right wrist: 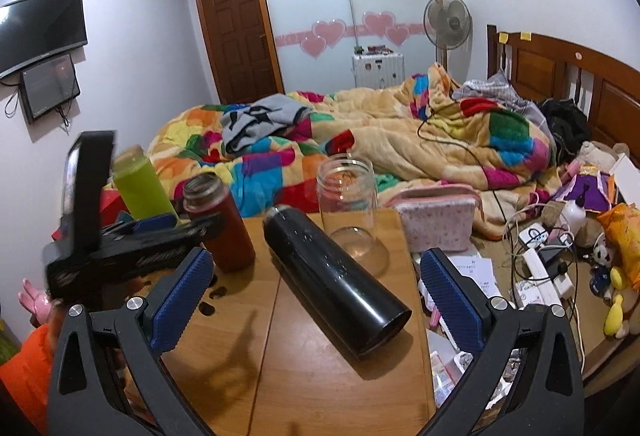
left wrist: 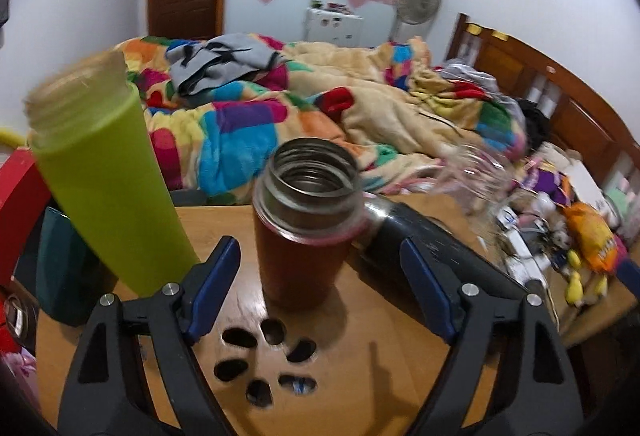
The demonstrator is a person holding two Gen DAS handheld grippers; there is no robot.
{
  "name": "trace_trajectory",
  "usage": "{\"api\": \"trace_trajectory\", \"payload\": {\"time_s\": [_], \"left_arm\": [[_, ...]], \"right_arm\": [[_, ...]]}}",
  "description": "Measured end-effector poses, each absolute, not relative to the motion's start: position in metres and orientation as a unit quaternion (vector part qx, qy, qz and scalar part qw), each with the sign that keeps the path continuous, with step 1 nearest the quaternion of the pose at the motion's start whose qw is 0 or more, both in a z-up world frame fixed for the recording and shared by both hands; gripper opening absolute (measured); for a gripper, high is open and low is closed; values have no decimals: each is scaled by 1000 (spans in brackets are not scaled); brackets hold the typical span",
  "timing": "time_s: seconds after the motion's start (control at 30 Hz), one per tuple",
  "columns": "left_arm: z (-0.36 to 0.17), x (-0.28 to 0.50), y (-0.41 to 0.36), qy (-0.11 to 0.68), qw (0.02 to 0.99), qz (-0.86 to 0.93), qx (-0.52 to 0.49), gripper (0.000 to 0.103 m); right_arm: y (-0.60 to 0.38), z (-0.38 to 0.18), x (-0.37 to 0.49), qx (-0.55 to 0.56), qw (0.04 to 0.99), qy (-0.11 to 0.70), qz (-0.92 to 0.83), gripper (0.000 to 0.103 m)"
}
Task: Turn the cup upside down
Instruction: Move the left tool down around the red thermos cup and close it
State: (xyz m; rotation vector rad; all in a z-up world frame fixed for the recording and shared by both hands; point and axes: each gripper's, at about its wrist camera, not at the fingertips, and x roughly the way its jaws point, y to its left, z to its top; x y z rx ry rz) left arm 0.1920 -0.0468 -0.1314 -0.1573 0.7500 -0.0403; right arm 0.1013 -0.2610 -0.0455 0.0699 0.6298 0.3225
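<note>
Cups crowd a small wooden table [right wrist: 332, 376] beside a bed heaped with a patchwork blanket [right wrist: 400, 140]; the black cup [right wrist: 336, 284] lies on its side across the tabletop, its open mouth turned toward the right wrist camera and its closed end pointing toward the bed; the right gripper [right wrist: 316, 300] hovers over it with jaws spread wide on either side, blue pads [right wrist: 182, 300] touching nothing; behind the black cup a clear glass jar [right wrist: 347, 200] stands upright, mouth up, near the table's far edge; to the left a red-brown flask [left wrist: 304, 236] stands upright with its steel mouth open, and the left gripper [left wrist: 320, 288] is open wide around it, the flask between the fingers without visible contact; further left a lime-green tumbler [left wrist: 108, 188] stands upright, just beside a dark teal container [left wrist: 64, 268]; in the left wrist view the black cup's closed end sits right behind the flask; a pink pouch [right wrist: 436, 220] lies just off the table's right side, with cables and toys scattered beyond.
</note>
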Motion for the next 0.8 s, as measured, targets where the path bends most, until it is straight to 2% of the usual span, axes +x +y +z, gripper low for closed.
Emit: {"api": "trace_trajectory", "payload": {"time_s": [0.07,0.1,0.17,0.4,0.8], "left_arm": [[-142,205,-43,373,924,-6,-88,82],[-147,210,-40,376,922,-3,-92,73],[-152,218,-35,384,918,-17,-102,65],[-146,204,-34,385,918,-47,-87,62],[-137,121,-23,451,864,-190,-120,62]], "right_arm": [[-262,-53,104,30,935,316,159,103],[-261,-56,106,28,933,320,161,103],[-261,-63,108,24,930,326,166,103],[-250,-80,107,6,920,339,194,103],[-210,-120,97,-11,878,382,289,103]]}}
